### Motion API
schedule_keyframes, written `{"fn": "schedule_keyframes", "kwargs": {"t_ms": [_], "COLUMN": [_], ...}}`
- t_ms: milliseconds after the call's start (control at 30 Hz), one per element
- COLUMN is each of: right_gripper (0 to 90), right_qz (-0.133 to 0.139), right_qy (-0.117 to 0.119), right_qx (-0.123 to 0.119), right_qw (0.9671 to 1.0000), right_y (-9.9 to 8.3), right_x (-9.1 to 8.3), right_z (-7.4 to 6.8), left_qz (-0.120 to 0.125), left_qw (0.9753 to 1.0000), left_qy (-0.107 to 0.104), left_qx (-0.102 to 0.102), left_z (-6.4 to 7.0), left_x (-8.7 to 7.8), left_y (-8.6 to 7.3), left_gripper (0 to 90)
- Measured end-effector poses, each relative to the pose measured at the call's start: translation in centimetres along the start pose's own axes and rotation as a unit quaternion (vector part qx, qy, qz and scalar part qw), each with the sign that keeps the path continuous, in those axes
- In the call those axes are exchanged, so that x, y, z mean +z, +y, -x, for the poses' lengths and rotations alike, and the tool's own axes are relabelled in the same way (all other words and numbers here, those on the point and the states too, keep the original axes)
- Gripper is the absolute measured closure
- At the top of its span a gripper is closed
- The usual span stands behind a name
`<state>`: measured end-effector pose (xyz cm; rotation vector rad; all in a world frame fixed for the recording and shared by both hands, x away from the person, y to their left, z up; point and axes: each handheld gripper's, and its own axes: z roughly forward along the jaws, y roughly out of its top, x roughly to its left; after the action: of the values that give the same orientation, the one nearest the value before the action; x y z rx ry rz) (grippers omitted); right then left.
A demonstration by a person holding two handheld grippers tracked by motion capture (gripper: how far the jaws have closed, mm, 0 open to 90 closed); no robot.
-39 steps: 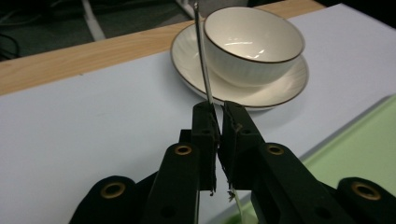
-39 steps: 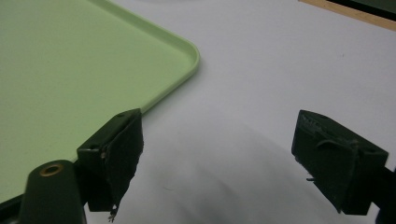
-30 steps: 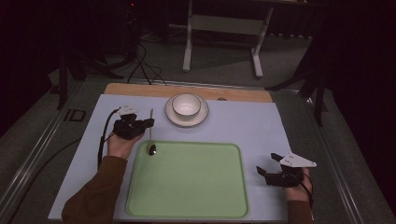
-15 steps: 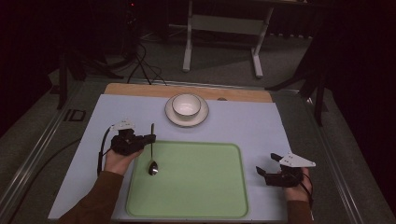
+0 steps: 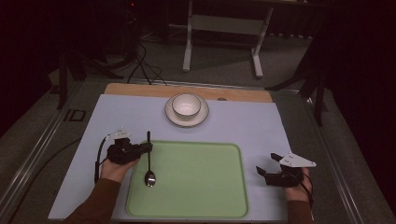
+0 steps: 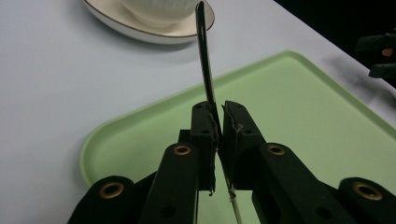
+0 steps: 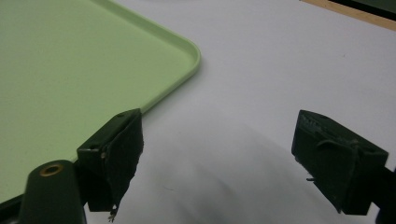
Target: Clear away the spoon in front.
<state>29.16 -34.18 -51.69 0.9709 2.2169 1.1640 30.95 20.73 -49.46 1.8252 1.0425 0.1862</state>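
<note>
The right tongs [image 5: 262,171] rest spread wide on the desk [image 5: 243,126] beside the green tray [image 5: 196,186]. The left tongs [image 5: 148,147] clench a spoon [image 5: 149,163] by its handle over the tray's left edge. Farther off, a bowl [image 5: 186,104] sits on a saucer [image 5: 187,117].

We read one marking: the white letters "ID" [image 5: 74,115] on the dark floor strip just left of the table [image 5: 261,126]. Nothing else is legible.
</note>
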Motion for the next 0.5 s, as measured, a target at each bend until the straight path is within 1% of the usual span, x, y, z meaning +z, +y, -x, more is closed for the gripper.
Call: {"fn": "schedule_keyframes", "kwargs": {"t_ms": [200,267,500], "right_gripper": [16.4,16.4,16.4], "right_qz": [0.002,0.002,0.002], "right_qy": [0.0,0.0,0.0], "right_qx": [0.0,0.0,-0.001], "right_qw": [1.0,1.0,1.0], "right_y": [0.01,0.01,0.01], "right_x": [-0.07,-0.06,-0.07], "right_z": [0.06,0.07,0.06], "left_qz": [-0.009,-0.013,-0.038], "left_qw": [0.9999,0.9998,0.9985], "left_qy": [0.009,0.01,0.021], "left_qx": [0.005,0.009,0.034], "left_z": [0.12,0.31,1.0], "left_x": [0.05,0.19,0.76], "left_y": [-0.48,-0.58,-0.96], "left_gripper": [81.7,81.3,79.5]}}
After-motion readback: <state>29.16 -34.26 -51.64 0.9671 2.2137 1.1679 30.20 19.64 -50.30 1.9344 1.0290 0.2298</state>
